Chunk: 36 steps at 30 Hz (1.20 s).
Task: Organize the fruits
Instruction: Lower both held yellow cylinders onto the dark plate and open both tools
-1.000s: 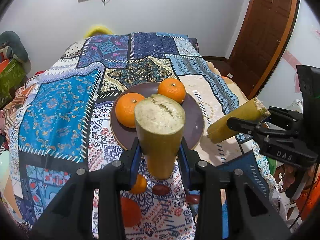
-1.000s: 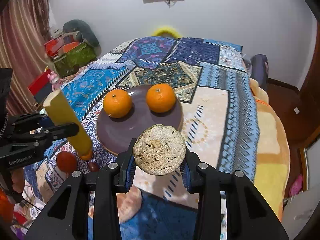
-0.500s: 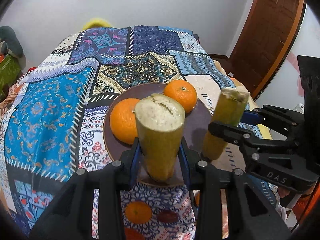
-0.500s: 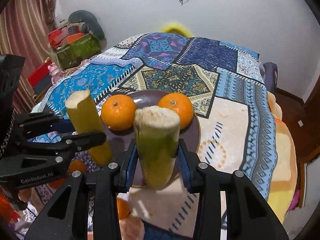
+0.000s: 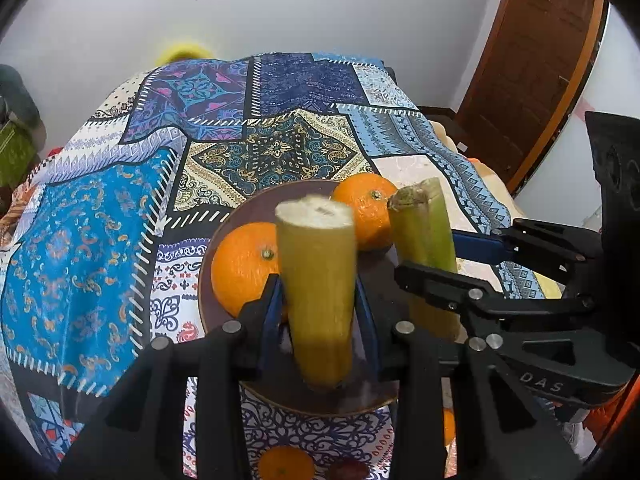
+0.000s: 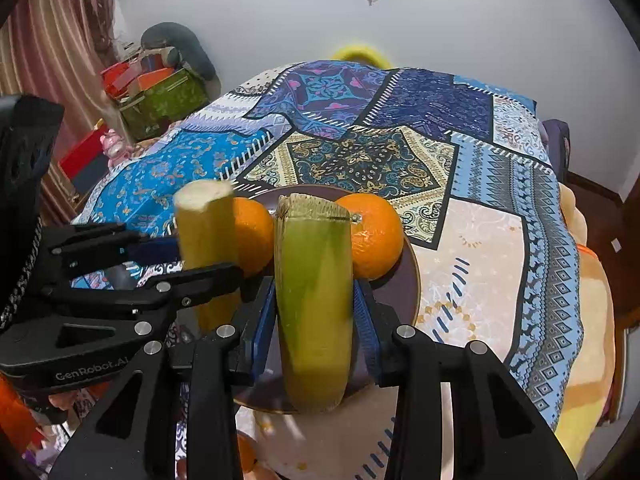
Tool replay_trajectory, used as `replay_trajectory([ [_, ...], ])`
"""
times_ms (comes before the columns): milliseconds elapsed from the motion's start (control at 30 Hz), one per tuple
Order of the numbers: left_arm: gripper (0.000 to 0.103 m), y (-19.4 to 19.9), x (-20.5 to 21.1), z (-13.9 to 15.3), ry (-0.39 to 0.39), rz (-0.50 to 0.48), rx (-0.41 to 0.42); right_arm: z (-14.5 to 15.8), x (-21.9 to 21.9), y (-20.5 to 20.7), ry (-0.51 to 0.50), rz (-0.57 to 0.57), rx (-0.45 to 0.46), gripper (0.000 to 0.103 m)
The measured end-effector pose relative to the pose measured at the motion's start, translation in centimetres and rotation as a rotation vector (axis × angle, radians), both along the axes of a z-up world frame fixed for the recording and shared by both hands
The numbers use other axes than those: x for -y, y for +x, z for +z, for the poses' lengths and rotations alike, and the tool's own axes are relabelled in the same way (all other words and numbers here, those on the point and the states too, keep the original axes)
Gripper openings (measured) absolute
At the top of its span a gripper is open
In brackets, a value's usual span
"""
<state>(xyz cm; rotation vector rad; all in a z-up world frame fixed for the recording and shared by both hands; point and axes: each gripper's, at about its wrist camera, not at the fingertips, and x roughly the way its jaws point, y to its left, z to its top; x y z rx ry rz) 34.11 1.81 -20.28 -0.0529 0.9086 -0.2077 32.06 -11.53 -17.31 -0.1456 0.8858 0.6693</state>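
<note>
My left gripper is shut on a yellow sugarcane piece, held upright with its lower end on the dark purple plate. My right gripper is shut on a greener sugarcane piece, also upright over the plate. Two oranges sit on the plate behind the pieces. The right gripper and its piece show at right in the left wrist view; the left gripper's piece shows at left in the right wrist view.
The plate lies on a patchwork bedspread. A small orange and a dark red fruit lie on the cloth in front of the plate. A wooden door is at right; boxes stand left of the bed.
Both grippers moved forward and down over the plate. The right gripper's sugarcane piece went from tilted to upright and now stands close beside the left one.
</note>
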Motion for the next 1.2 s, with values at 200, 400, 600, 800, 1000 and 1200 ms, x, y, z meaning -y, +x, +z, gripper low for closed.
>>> replay_trajectory([
  [200,0.036,-0.1,-0.2,0.1,-0.011,0.003,0.004,-0.2,-0.1,0.3,0.005,0.01,-0.007,0.035],
  [400,0.039,-0.6,-0.2,0.5,-0.013,0.008,0.015,-0.2,0.0,-0.2,-0.025,0.028,0.001,0.035],
  [600,0.039,-1.2,0.4,1.2,0.006,0.011,0.027,0.3,1.3,-0.7,-0.02,0.01,-0.002,0.035],
  [800,0.039,-2.5,0.4,2.1,0.02,0.022,0.037,1.0,2.3,-1.5,-0.025,-0.015,0.011,0.035],
  [1000,0.043,-5.3,-0.3,3.3,0.049,0.05,0.057,2.1,3.3,-3.2,-0.015,-0.025,0.017,0.038],
  [1200,0.058,-8.4,-1.5,4.3,0.088,0.092,0.088,3.3,4.0,-5.6,-0.005,-0.052,0.052,0.058],
])
